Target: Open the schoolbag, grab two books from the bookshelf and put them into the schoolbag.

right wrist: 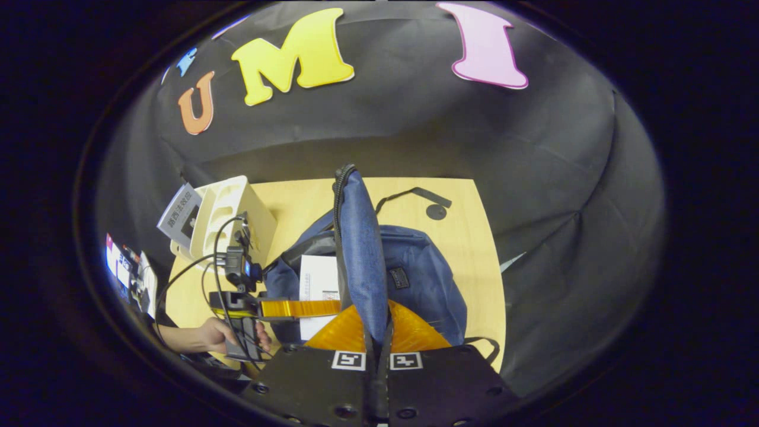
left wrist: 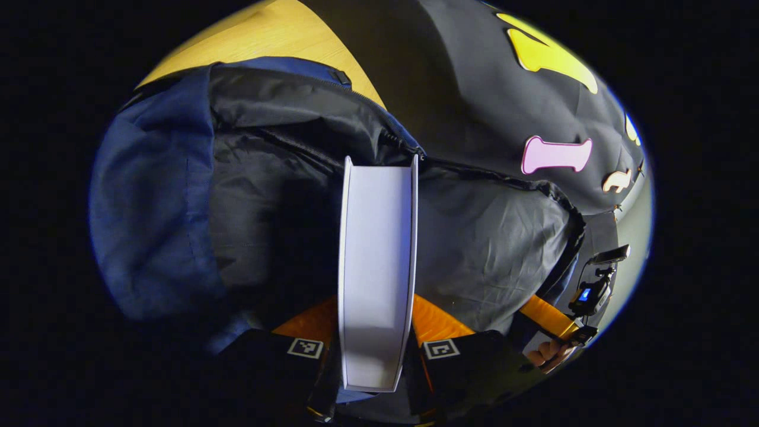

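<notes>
- On the table [right wrist: 468,249], the blue schoolbag [right wrist: 415,284] lies open, with its dark lining showing in the left gripper view.
- A white book [left wrist: 378,267] stands edge-on at the mouth of the schoolbag [left wrist: 154,196]; its far end reaches the zipper edge at about 12 o'clock in the left gripper view.
- The left hand-held gripper [left wrist: 375,350] is clamped on this book, one finger on each cover, at 6 o'clock of its own view.
- Seen from the right gripper view, the same book [right wrist: 319,284] shows as a white cover partly inside the bag opening, with the left hand-held gripper [right wrist: 332,308] on it from 9 o'clock and a hand [right wrist: 216,335] holding its grip.
- The right hand-held gripper [right wrist: 378,350] is closed on the upper flap [right wrist: 359,261] of the bag, pinching the blue cloth between both fingers; the flap rises toward 12 o'clock.
- Near 10 o'clock in the right gripper view, a pale bookshelf [right wrist: 228,219] stands on the table, well apart from the bag, with one more book [right wrist: 181,216] leaning at its left side.
- A black strap [right wrist: 415,194] and a small round black piece [right wrist: 436,212] lie on the table beyond the bag, at about 1 o'clock.
- The raised flap hides part of the bag opening from the right gripper view.
</notes>
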Motion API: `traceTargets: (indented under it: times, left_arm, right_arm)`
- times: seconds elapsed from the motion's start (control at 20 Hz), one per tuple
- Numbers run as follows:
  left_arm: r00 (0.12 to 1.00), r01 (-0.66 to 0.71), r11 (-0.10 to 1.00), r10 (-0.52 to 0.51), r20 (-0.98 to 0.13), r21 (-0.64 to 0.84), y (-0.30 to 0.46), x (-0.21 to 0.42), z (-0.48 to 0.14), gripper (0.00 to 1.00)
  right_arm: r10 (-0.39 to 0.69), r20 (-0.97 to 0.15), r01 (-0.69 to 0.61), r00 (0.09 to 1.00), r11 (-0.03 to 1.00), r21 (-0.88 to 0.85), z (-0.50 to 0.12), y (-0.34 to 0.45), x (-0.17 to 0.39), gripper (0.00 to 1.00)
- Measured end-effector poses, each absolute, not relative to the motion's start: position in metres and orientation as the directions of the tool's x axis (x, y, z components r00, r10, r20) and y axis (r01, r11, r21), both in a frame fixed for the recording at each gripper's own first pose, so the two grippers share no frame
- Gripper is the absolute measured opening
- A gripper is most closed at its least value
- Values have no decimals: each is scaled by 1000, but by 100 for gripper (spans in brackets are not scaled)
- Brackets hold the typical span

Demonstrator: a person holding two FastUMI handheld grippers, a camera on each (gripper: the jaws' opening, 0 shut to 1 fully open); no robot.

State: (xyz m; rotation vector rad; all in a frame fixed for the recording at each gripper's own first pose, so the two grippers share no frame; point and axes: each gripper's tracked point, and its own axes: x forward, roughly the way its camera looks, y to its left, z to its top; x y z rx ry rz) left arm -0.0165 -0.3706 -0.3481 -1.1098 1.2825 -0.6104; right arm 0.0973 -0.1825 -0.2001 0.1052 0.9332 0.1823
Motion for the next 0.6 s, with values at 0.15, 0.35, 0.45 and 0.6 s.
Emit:
traceTargets:
  times: [0.15, 0.35, 0.45, 0.6]
  left_arm:
    - [167, -225, 501, -825, -540, -836, -360, -26, -372, 66]
    - [105, -207, 647, -731, -675, -733, -329, -38, -383, 82]
    - [100, -169, 729, -657, -747, -664, -307, -42, -383, 83]
    - [135, -93, 824, -545, -827, -559, -269, -41, -370, 83]
  right_arm:
    - [212, -793, -105, 571, 977, 186, -207, -176, 95, 0]
    - [213, -798, -115, 564, 977, 180, -212, -168, 94, 0]
    - [209, -798, -122, 565, 978, 169, -213, -165, 93, 0]
    - [203, -798, -127, 567, 979, 158, -213, -160, 91, 0]
